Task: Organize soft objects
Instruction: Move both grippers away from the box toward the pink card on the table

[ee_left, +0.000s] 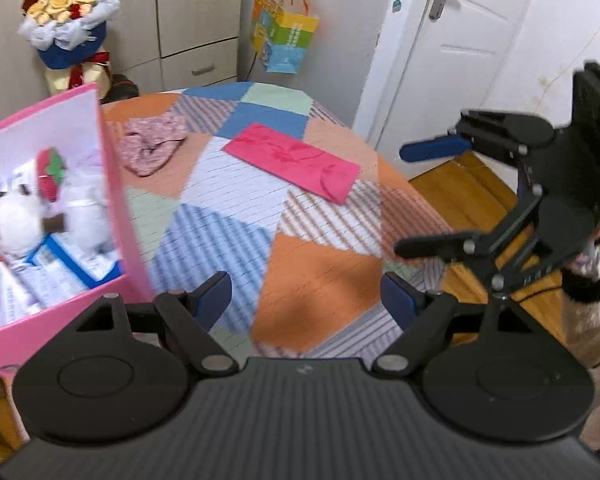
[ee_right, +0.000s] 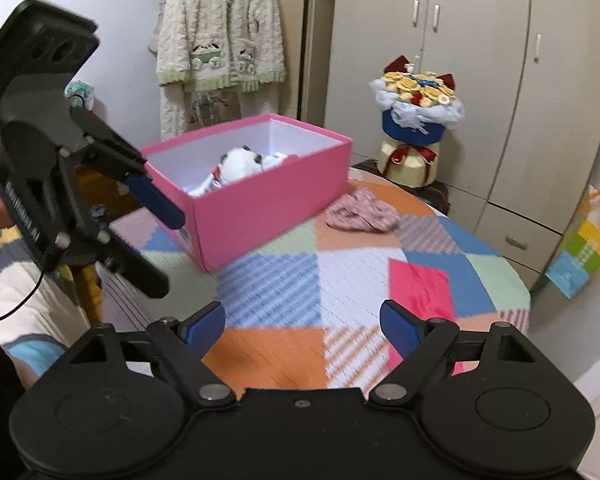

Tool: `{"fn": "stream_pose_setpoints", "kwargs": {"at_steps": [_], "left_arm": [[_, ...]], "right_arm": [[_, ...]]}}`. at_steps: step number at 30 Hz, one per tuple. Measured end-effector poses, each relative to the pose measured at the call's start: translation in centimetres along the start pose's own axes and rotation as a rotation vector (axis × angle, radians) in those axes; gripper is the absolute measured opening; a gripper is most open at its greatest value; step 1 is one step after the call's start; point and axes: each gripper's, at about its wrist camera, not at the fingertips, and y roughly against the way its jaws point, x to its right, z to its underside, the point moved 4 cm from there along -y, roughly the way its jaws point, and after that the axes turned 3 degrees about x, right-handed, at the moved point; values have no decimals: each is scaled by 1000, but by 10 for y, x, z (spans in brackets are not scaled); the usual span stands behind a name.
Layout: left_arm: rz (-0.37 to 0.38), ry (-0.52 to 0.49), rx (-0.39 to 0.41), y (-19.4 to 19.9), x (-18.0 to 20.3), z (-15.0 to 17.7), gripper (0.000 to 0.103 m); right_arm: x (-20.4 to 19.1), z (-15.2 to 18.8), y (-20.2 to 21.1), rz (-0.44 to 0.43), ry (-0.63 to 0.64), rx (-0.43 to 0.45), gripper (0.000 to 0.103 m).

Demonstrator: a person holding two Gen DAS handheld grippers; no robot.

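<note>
Left wrist view: the left gripper point(ee_left: 306, 294) hangs over the patchwork tablecloth point(ee_left: 220, 240) with its jaws spread wide and nothing between them. The open pink cardboard box point(ee_left: 116, 200) is the landmark here, standing at the left edge of the table. Inside it sit a white plush toy with dark patches point(ee_left: 16, 220) and what looks like a red-and-green soft piece (blur makes it hard to name). Just beside the box, on its far right side, lies a crumpled pink-patterned cloth point(ee_left: 152, 144). Farther from the box, toward the table's far right, a flat folded bright pink cloth point(ee_left: 296, 162) rests on the tablecloth. The right gripper point(ee_left: 420, 196) is in the air well apart from the box, jaws parted and empty.

Right wrist view: the right gripper point(ee_right: 302, 330) is likewise open with nothing held, above the tablecloth point(ee_right: 276, 280). The pink box point(ee_right: 260, 196) lies ahead, the plush point(ee_right: 236, 164) within it. The crumpled cloth point(ee_right: 360, 212) sits just right of the box; the bright pink cloth point(ee_right: 420, 284) lies nearer, close to the right finger. The left gripper point(ee_right: 160, 248) is open near the box's left corner.

By my reading the job is partly done: the plush is boxed, two cloths remain out.
</note>
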Motion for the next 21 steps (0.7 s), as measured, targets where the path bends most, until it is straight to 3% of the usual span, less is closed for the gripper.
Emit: {"fn": "stream_pose_setpoints", "kwargs": {"at_steps": [8,15,21], "left_arm": [[45,89,48,-59,-1,-14,80],[66,264,131,-118,-18,-37,78],[18,319,155,-160,-26,-52,69]], "right_arm": [[39,32,-34,77,-25,-3,89],[71,45,-79,107,-45,-17,89],[100,51,-109,99,-101,-49,89]]}}
